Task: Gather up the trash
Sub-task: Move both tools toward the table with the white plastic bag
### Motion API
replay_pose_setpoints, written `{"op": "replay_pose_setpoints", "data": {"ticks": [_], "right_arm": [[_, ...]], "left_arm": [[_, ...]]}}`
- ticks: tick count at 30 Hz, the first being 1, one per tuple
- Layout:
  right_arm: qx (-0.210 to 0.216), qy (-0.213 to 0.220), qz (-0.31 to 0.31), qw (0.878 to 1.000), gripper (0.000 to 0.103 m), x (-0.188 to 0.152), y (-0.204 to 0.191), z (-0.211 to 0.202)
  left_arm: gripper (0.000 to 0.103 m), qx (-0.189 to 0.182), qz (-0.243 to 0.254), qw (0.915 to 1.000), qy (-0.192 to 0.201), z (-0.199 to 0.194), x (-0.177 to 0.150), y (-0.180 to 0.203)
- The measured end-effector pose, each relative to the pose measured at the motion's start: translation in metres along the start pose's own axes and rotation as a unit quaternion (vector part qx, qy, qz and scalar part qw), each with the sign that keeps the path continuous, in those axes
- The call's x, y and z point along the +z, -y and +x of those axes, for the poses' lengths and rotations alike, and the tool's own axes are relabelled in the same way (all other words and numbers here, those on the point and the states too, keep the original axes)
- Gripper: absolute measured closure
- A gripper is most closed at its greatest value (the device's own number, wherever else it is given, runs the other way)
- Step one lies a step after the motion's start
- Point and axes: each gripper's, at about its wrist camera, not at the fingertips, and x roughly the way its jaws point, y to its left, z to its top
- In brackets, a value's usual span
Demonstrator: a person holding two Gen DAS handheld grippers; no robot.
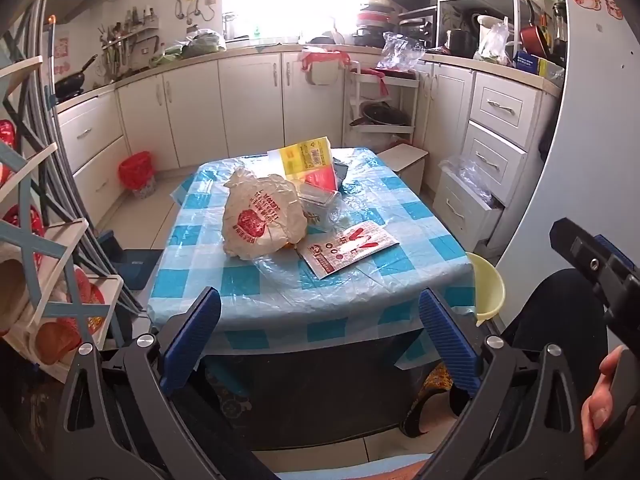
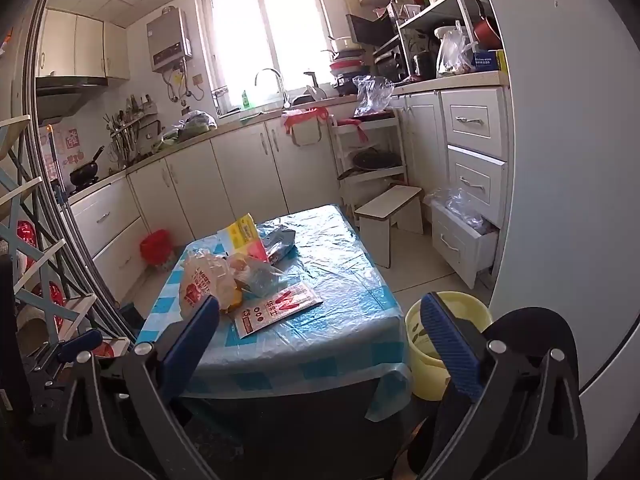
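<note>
Trash lies on a small table with a blue checked plastic cover [image 1: 400, 208] [image 2: 344, 264]. A crumpled white bag with red print [image 1: 262, 216] [image 2: 202, 280] sits at the middle left. A flat white and red wrapper [image 1: 348, 250] [image 2: 276, 312] lies near the front. A yellow and red package [image 1: 310, 160] [image 2: 246, 234] stands behind, with clear plastic [image 1: 320, 200] beside it. A yellow bin [image 2: 448, 344] [image 1: 488, 288] stands on the floor right of the table. My left gripper [image 1: 320, 328] is open and empty before the table's near edge. My right gripper [image 2: 320, 336] is open and empty, its right finger over the bin.
A red-lined basket [image 1: 136, 174] [image 2: 158, 248] stands on the floor by the left cabinets. A white step stool [image 2: 390, 216] and an open drawer with plastic bags [image 2: 464, 220] are at the right. A folding rack [image 1: 36, 240] stands at the left. A white fridge wall [image 2: 568, 160] is at the right.
</note>
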Motion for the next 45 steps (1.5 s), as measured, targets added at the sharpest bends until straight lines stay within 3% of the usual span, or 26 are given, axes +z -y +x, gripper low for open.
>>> {"op": "replay_pose_setpoints", "data": {"ticks": [4, 10, 12, 45], "right_arm": [[0.003, 0.005, -0.009, 1.000, 0.007, 0.001, -0.001, -0.004], [-0.002, -0.009, -0.010, 1.000, 0.007, -0.003, -0.001, 0.004], [-0.002, -0.008, -0.010, 1.000, 0.007, -0.008, -0.001, 0.005], [-0.015, -0.040, -0.021, 0.999, 0.007, -0.009, -0.006, 0.011]], "left_arm": [[0.008, -0.017, 0.004, 0.9997, -0.015, 0.002, -0.002, 0.003], [0.008, 0.005, -0.006, 0.9996, -0.026, 0.003, 0.006, -0.005], [0.008, 0.018, -0.006, 0.9997, -0.018, 0.004, -0.002, -0.002], [0.008, 0.022, -0.014, 0.9995, -0.016, 0.001, -0.002, -0.007]]}}
